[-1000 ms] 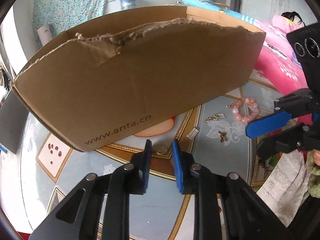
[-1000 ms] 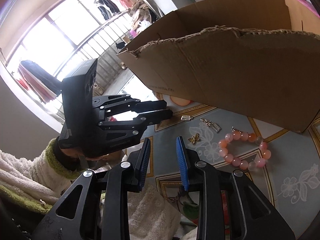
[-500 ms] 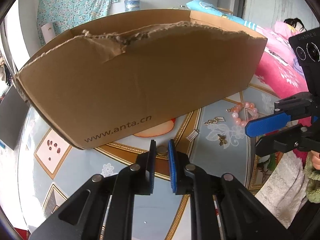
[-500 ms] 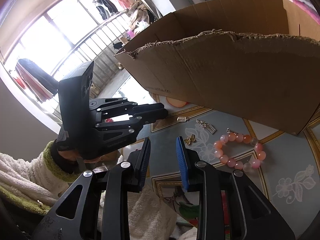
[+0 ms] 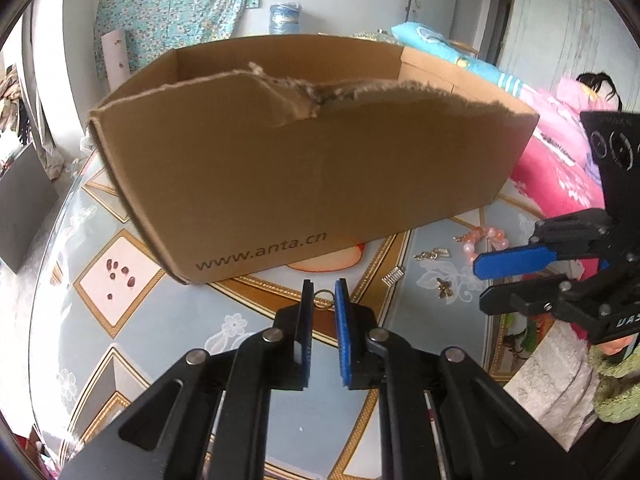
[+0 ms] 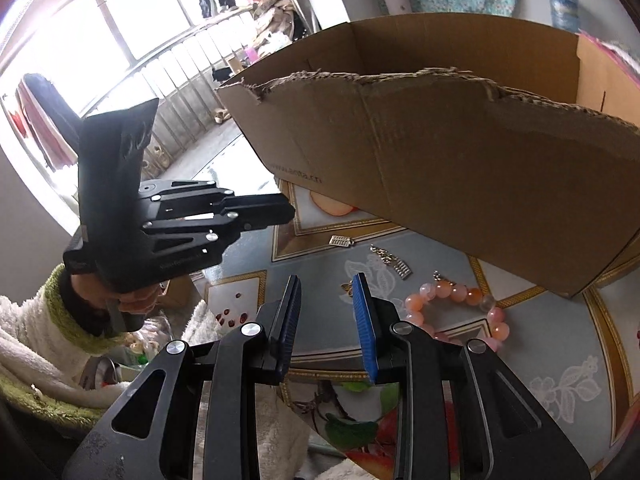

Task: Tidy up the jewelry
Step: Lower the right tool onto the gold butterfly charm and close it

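Blue and gold patterned cloth covers the table (image 5: 132, 364), and a torn cardboard box (image 5: 304, 184) stands open across its middle. Behind it hang a flowered cloth and a pink quilt; in the right wrist view a bright window fills the upper left.

In the left wrist view the left gripper (image 5: 323, 296) has its fingers nearly together, pinching a small metal ring (image 5: 323, 295) at the tips, just in front of the box's printed wall. The right gripper (image 6: 326, 288) holds its fingers apart with nothing between them, above the table near its edge.

On the cloth beside the box lie a pink bead bracelet (image 6: 460, 304), a silver chain piece (image 6: 394, 262), a small silver charm (image 6: 341, 241) and a little gold butterfly (image 5: 443, 289), all near one another. A fleecy white sleeve with a green cuff (image 6: 52, 320) shows behind the left gripper.
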Available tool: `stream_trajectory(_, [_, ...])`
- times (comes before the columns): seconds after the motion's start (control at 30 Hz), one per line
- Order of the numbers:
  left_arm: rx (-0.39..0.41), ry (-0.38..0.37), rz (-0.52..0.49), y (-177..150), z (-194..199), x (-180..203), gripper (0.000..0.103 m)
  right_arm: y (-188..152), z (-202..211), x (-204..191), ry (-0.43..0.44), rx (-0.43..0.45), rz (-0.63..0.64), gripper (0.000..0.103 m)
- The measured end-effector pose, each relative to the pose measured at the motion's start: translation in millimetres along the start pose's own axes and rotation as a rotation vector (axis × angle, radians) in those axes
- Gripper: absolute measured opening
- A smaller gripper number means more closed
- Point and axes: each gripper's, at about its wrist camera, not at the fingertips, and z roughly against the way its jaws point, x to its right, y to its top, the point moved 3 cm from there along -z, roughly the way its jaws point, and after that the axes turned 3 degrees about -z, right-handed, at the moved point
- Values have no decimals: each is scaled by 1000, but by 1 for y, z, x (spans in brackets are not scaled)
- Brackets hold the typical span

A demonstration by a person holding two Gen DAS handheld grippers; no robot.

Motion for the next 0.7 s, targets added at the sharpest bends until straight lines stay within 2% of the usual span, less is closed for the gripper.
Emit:
stream_trajectory(0.47, [44,-8,54,-2,18,-5,10,1,-13,-7,-115,-2,119,27])
stream_trajectory(0.7, [47,-16,65,-5,19,-10,10,5,-23,-11,-171,-8,132,23])
